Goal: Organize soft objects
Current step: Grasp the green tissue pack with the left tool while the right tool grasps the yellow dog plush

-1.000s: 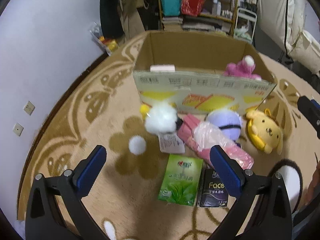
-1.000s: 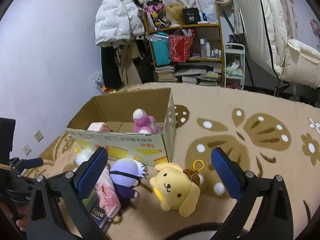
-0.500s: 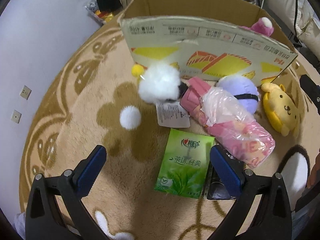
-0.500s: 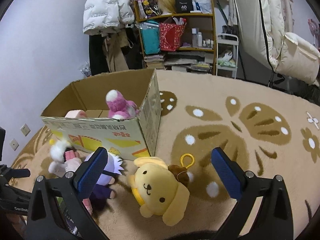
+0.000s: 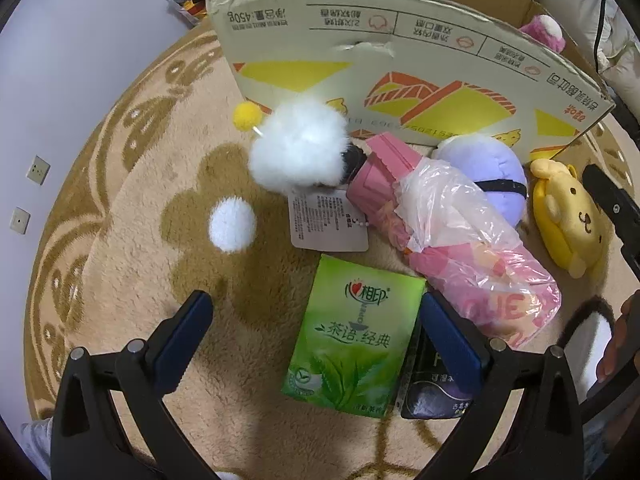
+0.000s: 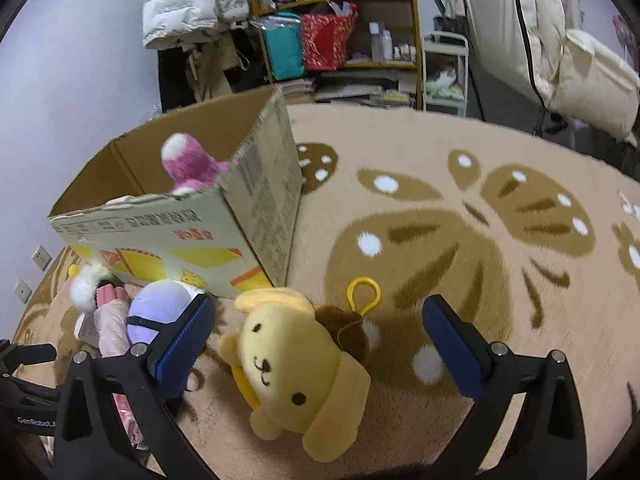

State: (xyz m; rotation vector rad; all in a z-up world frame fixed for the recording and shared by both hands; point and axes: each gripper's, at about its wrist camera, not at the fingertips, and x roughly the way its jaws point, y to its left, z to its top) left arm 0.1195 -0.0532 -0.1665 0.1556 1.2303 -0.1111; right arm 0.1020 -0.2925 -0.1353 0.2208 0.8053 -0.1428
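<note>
Both grippers have dropped closer to the rug [image 6: 460, 240] than 1 second ago, so the toys loom larger. Left gripper [image 5: 316, 332] has its jaws spread wide, nothing between the pads but the green tissue pack [image 5: 352, 340] lying just ahead of them; a dark pack [image 5: 432, 392] lies under its right finger. Beyond sit the pink bagged bundle [image 5: 460, 232], white fluffy toy [image 5: 300, 148], purple plush [image 5: 484, 172] and cardboard box [image 5: 400, 60]. Right gripper [image 6: 320, 340] is likewise wide apart, straddling the yellow dog plush [image 6: 296, 368] without touching it. A pink plush [image 6: 188, 160] rests inside the box, ahead to its left.
</note>
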